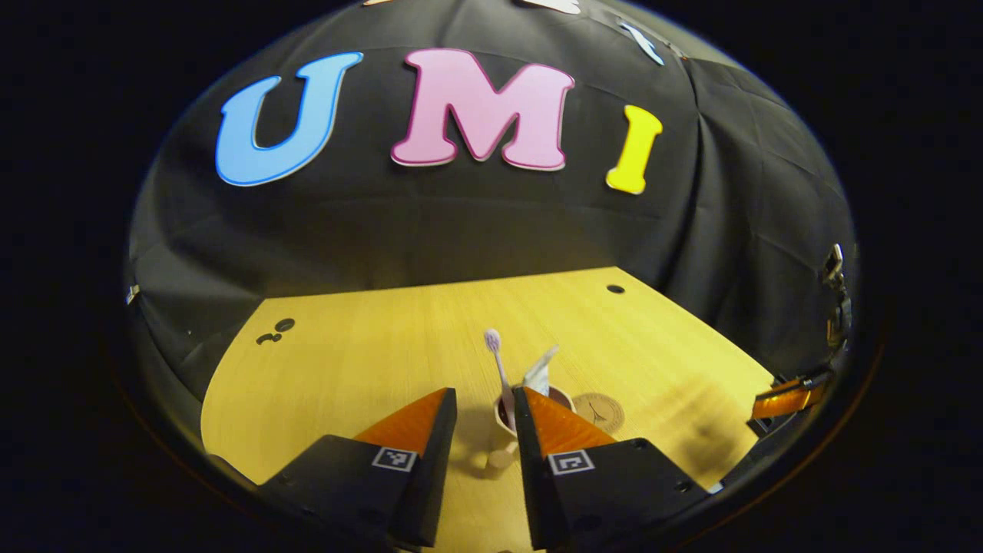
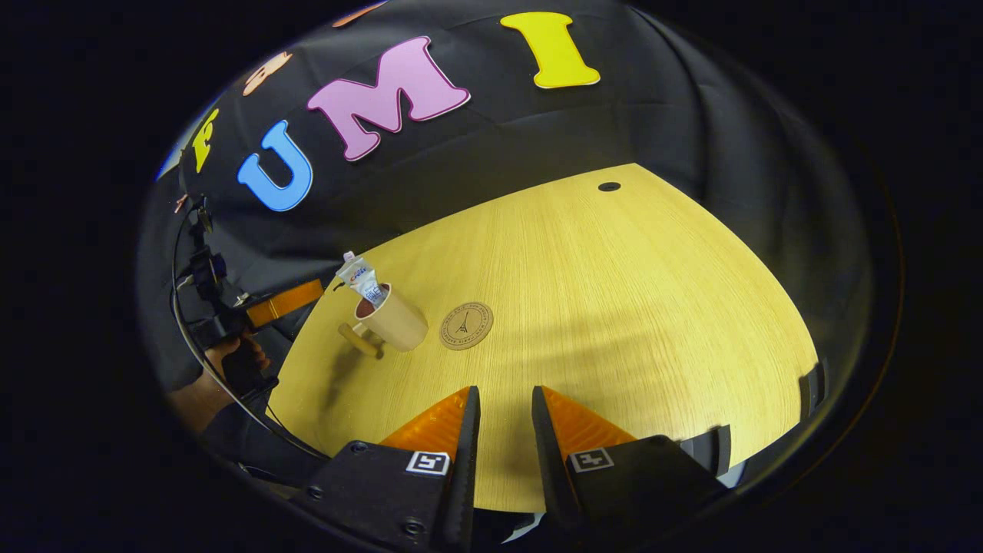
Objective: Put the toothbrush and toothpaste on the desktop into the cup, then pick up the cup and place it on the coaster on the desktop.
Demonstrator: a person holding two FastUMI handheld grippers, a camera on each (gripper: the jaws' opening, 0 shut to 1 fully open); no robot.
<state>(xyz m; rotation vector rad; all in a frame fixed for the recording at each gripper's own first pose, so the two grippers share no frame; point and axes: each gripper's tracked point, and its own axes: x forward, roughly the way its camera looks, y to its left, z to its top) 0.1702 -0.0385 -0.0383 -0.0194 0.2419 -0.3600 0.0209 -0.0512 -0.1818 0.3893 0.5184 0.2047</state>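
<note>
1. The left gripper (image 1: 485,415) hangs low over the desk (image 1: 369,361), jaws parted with nothing between them; bare wood and the cup's handle show in the gap.
2. Just past its tips, at 12 o'clock, stands the cup (image 1: 508,411), handle toward the gripper. The brush (image 1: 495,353) and paste (image 1: 540,372) already stand in it, so I judge loading done and lifting the cup to be the step in hand.
3. The coaster (image 1: 599,412) lies just beside the cup at 3 o'clock, bare.
4. The next move seems to call for closing on the handle or wall, lifting level so nothing tips out, then a short shift right onto the coaster.
5. The right gripper (image 2: 503,422) is well apart from the cup (image 2: 392,322), which sits at its 10 o'clock; its jaws stand slightly apart, holding nothing.
</note>
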